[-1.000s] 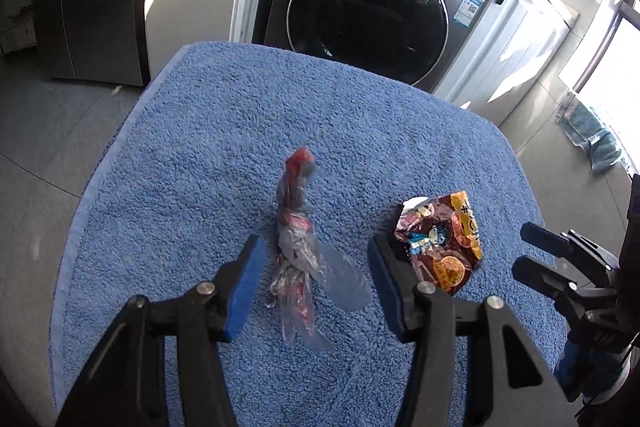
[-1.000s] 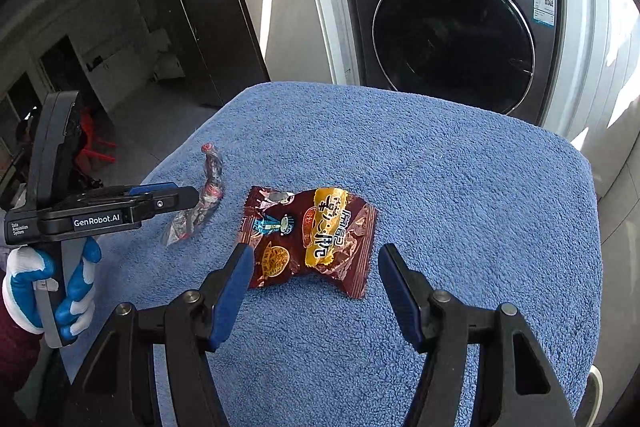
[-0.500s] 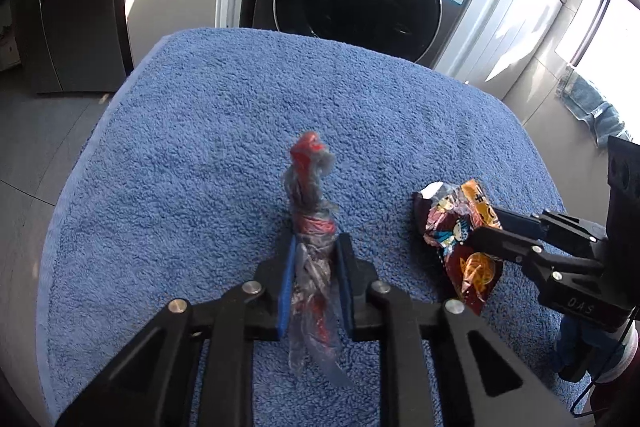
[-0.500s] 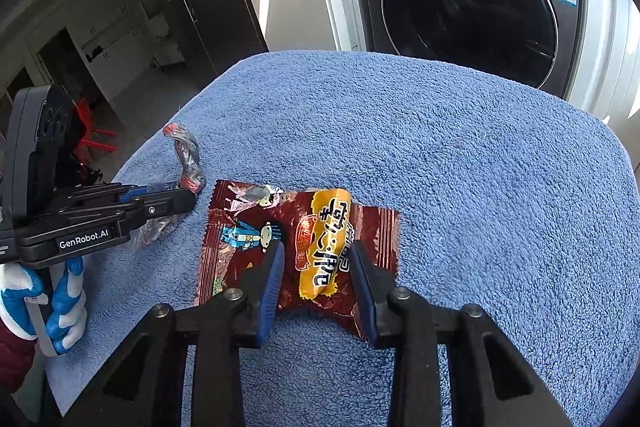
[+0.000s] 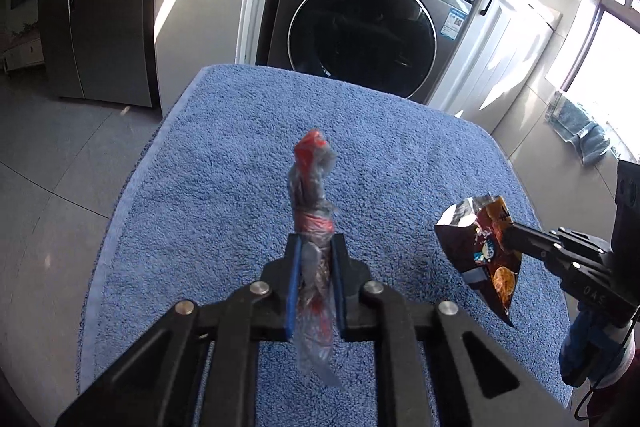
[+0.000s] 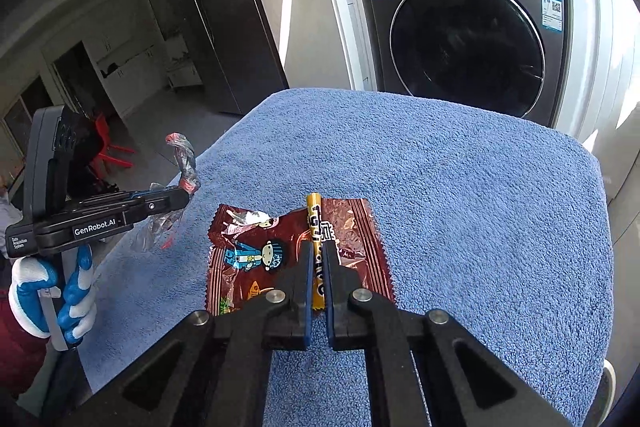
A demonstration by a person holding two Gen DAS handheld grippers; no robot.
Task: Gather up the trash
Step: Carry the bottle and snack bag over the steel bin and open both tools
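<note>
A twisted clear plastic wrapper (image 5: 310, 183) with red print sticks up from my left gripper (image 5: 314, 243). Its jaws are still closing, and the blue pads press the wrapper's lower part. The wrapper hangs lifted above the blue towel (image 5: 224, 187). My right gripper (image 6: 316, 247) is shut on a brown and yellow snack packet (image 6: 256, 255), pinching a fold in its middle. In the left wrist view the packet (image 5: 480, 247) hangs clear of the towel from the right gripper (image 5: 514, 231). In the right wrist view the left gripper (image 6: 182, 197) holds the wrapper (image 6: 186, 163) at the left.
The towel (image 6: 460, 207) covers a raised surface. Behind it stands a grey washing machine (image 5: 360, 27), with white cupboards (image 5: 516, 39) to its right. A dark tall cabinet (image 5: 100, 7) is at left. A blue-and-white gloved hand (image 6: 72, 299) holds the left gripper.
Both grippers went from open around their items to shut on them. Both then rose, lifting the wrapper and the snack packet off the towel.
</note>
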